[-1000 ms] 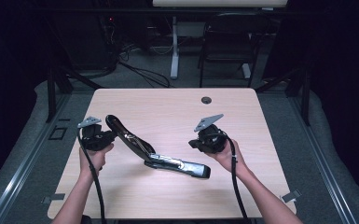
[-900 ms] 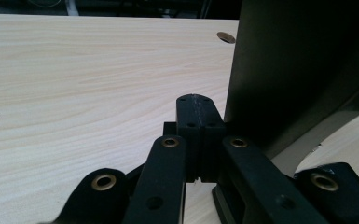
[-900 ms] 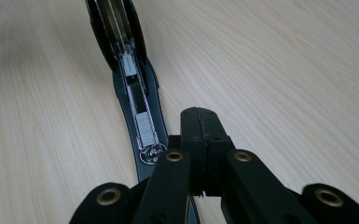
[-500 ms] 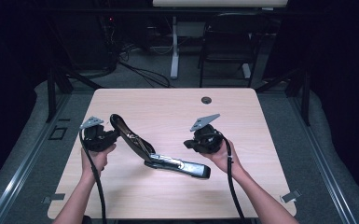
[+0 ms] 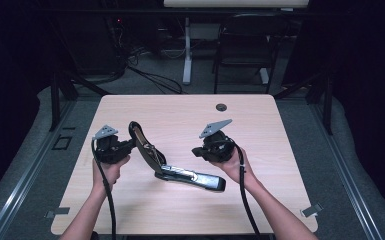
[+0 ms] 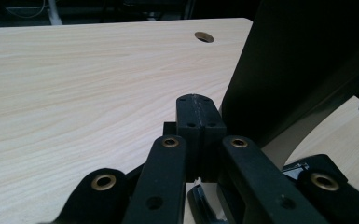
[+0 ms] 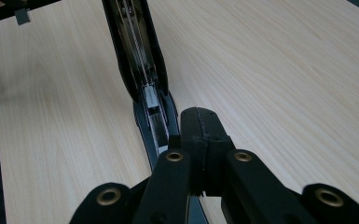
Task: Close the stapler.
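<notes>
We hold both grippers, fingers pressed together, empty: left gripper [image 5: 130,146] beside the open stapler's [image 5: 180,170] raised arm, right gripper [image 5: 196,151] above its base, mid-counter [image 5: 260,120].

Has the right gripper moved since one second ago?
Yes. In the high view the right gripper has shifted a little leftward, toward the open stapler, judged against the table's hole.

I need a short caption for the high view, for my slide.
Two shut grippers flank an opened black stapler on a wooden table.
</notes>
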The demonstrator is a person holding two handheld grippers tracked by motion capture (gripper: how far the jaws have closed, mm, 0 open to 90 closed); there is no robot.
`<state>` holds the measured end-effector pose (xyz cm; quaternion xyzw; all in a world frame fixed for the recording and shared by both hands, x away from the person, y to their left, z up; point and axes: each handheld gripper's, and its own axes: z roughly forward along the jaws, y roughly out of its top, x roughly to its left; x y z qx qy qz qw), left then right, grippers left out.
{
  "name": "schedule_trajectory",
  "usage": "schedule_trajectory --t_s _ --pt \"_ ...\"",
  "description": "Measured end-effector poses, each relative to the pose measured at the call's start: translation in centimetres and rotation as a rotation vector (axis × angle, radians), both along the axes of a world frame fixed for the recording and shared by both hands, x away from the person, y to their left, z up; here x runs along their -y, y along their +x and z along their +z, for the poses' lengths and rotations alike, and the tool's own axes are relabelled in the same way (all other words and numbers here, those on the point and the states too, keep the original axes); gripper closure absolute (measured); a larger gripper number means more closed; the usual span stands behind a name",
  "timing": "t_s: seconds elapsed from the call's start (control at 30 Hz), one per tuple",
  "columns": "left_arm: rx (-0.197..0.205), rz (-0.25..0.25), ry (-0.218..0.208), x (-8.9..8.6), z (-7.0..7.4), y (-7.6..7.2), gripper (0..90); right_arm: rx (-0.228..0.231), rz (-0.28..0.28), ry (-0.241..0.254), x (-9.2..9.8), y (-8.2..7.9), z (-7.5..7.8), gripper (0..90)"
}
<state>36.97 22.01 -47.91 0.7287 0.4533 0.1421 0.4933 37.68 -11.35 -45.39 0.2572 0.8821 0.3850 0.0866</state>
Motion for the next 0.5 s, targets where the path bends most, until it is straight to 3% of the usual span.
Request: schedule_trajectory --t_s 0.5 --pt "-0.002 -0.018 0.014 0.6 -0.2 0.0 90.0 0.029 0.035 0.037 -2.7 0.7 1.6 90.0"
